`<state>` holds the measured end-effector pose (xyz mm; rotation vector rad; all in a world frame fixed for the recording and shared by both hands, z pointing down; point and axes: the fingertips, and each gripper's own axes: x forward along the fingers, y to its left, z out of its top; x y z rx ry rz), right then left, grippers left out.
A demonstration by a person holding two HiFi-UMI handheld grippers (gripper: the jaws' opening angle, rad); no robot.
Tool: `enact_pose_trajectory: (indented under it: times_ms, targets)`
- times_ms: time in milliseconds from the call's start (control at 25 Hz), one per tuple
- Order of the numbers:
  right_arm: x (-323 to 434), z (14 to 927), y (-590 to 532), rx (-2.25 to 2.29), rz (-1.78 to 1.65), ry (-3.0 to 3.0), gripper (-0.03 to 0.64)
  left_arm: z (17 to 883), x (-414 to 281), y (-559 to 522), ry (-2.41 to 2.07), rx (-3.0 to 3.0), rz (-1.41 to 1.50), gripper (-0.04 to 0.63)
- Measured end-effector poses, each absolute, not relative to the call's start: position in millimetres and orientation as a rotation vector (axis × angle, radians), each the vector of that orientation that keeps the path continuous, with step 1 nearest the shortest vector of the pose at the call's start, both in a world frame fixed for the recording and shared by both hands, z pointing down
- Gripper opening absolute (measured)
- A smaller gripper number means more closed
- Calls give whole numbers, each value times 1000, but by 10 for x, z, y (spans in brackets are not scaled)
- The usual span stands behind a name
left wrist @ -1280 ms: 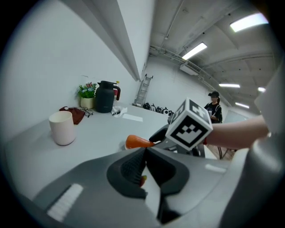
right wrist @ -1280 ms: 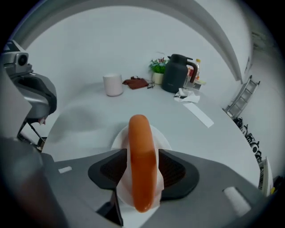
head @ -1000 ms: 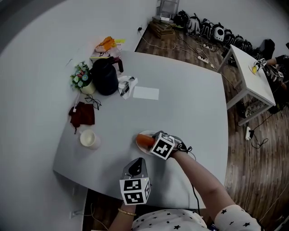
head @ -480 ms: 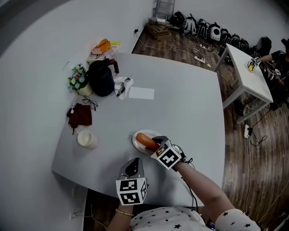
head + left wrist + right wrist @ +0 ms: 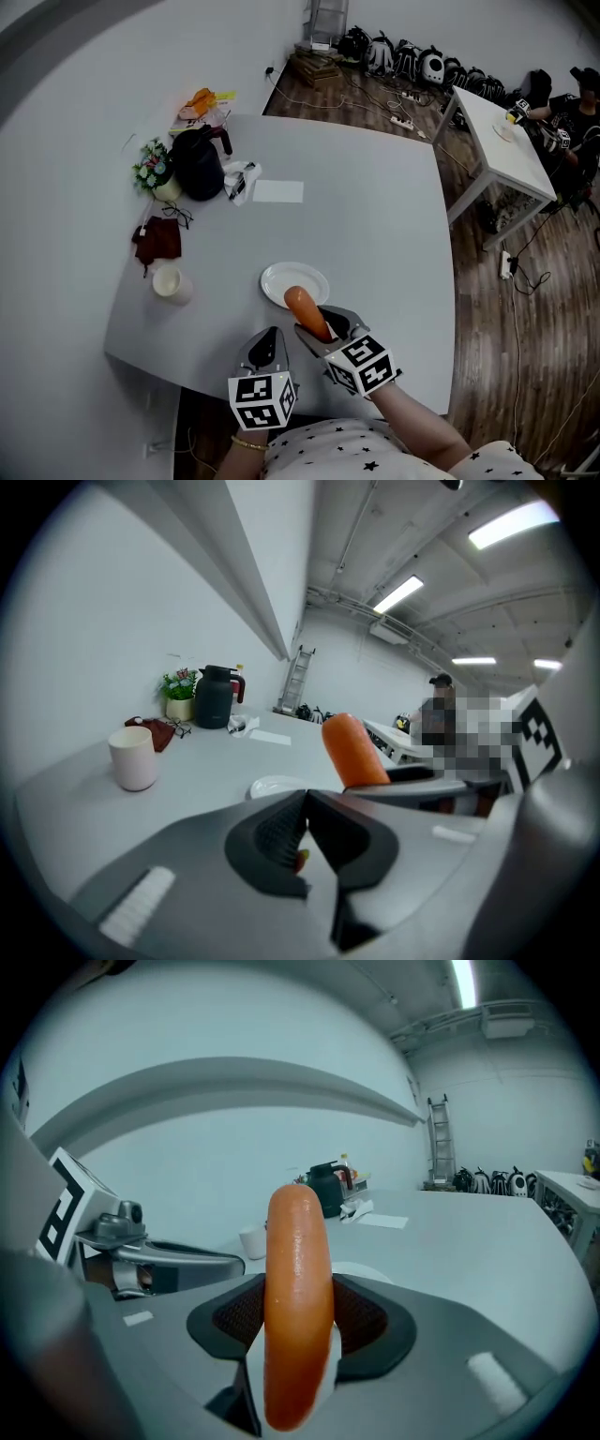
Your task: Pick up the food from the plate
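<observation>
An orange sausage (image 5: pixel 307 313) (image 5: pixel 298 1297) is held upright, lifted off the white plate (image 5: pixel 289 277), which lies bare on the grey table just beyond it. My right gripper (image 5: pixel 319 334) (image 5: pixel 298 1327) is shut on the sausage's lower half, its dark pads pressing both sides. To its left my left gripper (image 5: pixel 265 349) (image 5: pixel 302 825) hovers near the table's front edge, jaws closed together with nothing between them. In the left gripper view the sausage (image 5: pixel 354 752) stands to the right above the plate (image 5: pixel 277 786).
A cream cup (image 5: pixel 167 281) stands left of the plate. Farther back left are a dark red cloth (image 5: pixel 157 239), glasses, a black kettle (image 5: pixel 197 164), a flower pot (image 5: pixel 152 171) and a white paper (image 5: pixel 278 191). A second white table (image 5: pixel 497 141) stands across the wooden floor.
My right gripper has lifted the sausage off the plate and drawn it back toward the person. The plate is now bare. The left gripper stayed near the front edge.
</observation>
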<state>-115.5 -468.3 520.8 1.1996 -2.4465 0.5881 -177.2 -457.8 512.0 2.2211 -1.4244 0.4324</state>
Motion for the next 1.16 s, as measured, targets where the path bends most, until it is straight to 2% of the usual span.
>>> enact_pose_trajectory:
  times_ms: [1160]
  targets:
    - [-1167, 5005, -4274, 1208, 636, -2550, 212, 4933, -1689, -4343, -1469, 2262, 416, 8]
